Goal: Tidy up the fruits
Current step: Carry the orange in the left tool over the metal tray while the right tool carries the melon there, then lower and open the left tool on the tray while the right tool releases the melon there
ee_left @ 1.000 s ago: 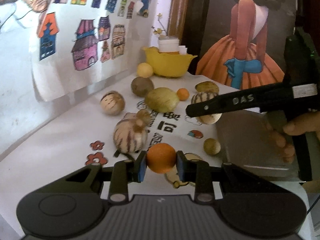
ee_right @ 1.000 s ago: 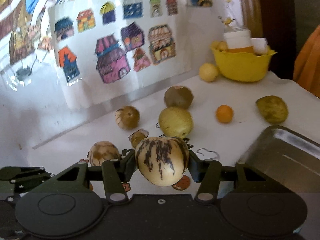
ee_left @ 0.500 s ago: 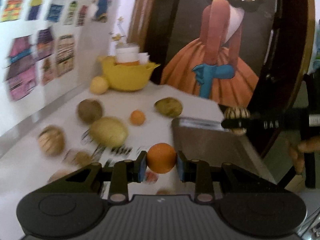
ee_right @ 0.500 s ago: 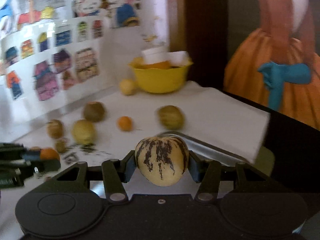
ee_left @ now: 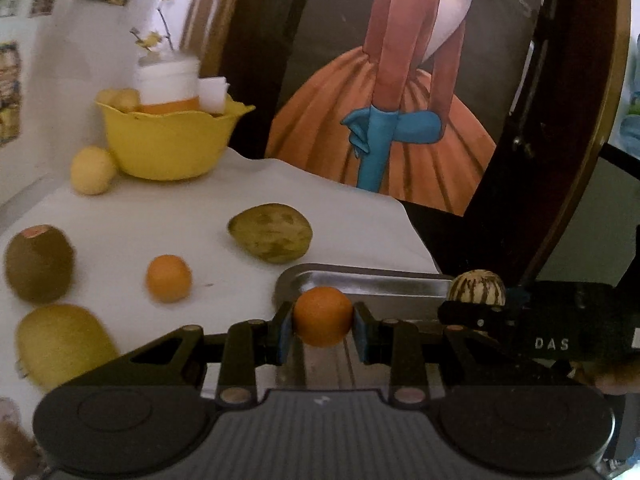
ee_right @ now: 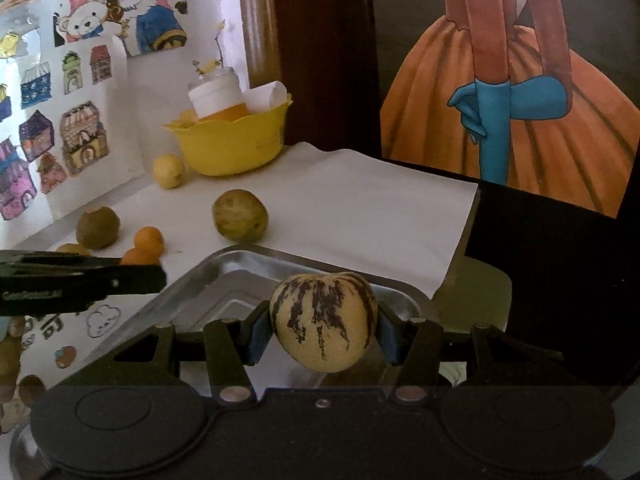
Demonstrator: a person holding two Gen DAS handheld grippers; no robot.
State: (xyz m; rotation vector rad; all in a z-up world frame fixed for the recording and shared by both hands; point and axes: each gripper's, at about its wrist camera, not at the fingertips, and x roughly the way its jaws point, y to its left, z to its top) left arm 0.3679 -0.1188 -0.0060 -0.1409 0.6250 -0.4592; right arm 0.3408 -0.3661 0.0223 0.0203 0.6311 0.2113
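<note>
My left gripper (ee_left: 323, 330) is shut on a small orange (ee_left: 323, 316) and hangs over the near left corner of a metal tray (ee_left: 372, 286). My right gripper (ee_right: 323, 330) is shut on a cream pepino melon with dark purple stripes (ee_right: 323, 320), above the same tray (ee_right: 236, 276). In the left wrist view the striped melon (ee_left: 477, 287) shows at the right, held in the other tool. In the right wrist view the left tool (ee_right: 80, 280) reaches in from the left edge.
On the white table sheet (ee_left: 192, 216) lie a second orange (ee_left: 169, 278), a green mottled fruit (ee_left: 271, 233), a brown kiwi (ee_left: 39, 262), a yellow-green fruit (ee_left: 60, 344) and a lemon (ee_left: 93, 170). A yellow bowl (ee_left: 168, 140) stands at the back. The table's right edge drops off beside the tray.
Both grippers swung right from the fruit group to above the metal tray, each keeping its fruit. The tray now lies directly beneath them.
</note>
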